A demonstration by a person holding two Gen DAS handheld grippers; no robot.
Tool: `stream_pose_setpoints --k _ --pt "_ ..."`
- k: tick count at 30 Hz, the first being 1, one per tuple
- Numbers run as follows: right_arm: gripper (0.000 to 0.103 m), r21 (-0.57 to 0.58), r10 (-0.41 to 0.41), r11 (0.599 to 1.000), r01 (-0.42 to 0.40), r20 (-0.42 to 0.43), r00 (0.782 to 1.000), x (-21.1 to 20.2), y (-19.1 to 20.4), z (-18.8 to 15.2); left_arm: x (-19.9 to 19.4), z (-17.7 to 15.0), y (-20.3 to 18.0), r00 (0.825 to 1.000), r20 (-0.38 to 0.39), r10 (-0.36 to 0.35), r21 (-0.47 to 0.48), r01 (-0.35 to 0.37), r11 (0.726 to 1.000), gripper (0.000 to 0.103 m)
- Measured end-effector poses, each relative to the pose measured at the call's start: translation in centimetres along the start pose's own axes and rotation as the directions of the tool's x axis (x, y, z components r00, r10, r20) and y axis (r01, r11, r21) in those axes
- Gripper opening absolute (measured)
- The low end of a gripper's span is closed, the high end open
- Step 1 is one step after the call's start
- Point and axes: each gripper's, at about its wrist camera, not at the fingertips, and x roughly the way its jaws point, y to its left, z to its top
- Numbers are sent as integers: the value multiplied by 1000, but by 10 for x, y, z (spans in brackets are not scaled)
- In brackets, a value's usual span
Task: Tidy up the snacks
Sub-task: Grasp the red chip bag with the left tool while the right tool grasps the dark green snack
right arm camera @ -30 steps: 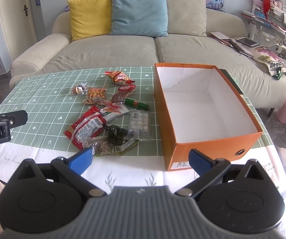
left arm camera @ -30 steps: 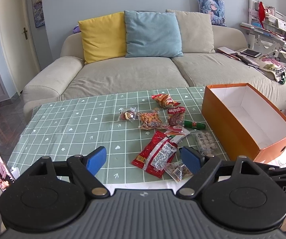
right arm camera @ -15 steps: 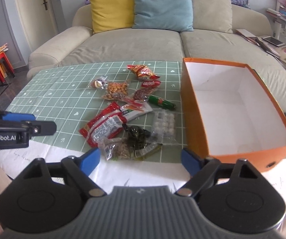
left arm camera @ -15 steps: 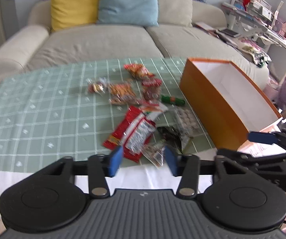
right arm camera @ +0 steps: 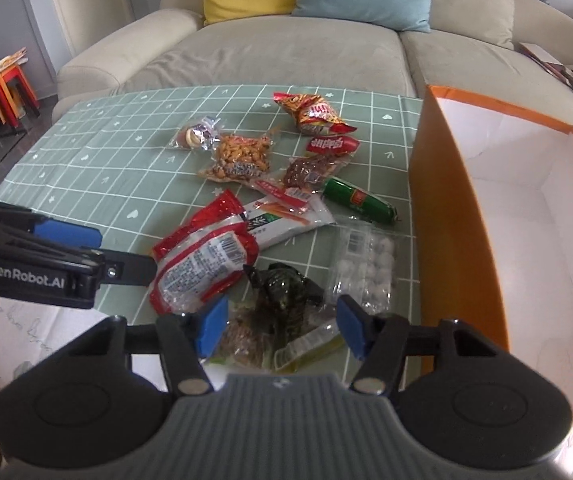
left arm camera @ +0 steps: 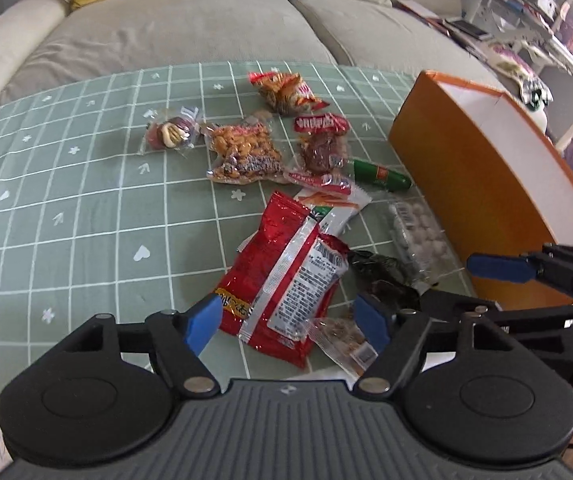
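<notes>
Snacks [left arm camera: 286,272] lie seemingly between left claw [left arm camera: 288,322] tips.

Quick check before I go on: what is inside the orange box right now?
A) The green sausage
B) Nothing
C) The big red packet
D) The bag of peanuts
B: the orange box shows only bare white walls and floor; every snack lies on the green cloth.

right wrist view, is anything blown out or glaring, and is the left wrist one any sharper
Right wrist view: the white inside of the orange box is nearly washed out by daylight, and a warm flare sits at the bottom right corner. Left wrist view: no sharper, the sofa and shelves are soft, and the red snack bag shows glare streaks; both views bend straight lines at the edges.
</notes>
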Motion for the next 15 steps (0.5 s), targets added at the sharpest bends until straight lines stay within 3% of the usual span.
stream_pose_setpoints --k 8,15 --pt "56 -58 37 997 -40 -53 998 39 -4 8 39 10 7 997 -69 -22 175 34 984 89" --pt "50 -88 61 994 -67 -70 996 56 -2 8 60 13 8 994 -111 -25 217 49 975 92"
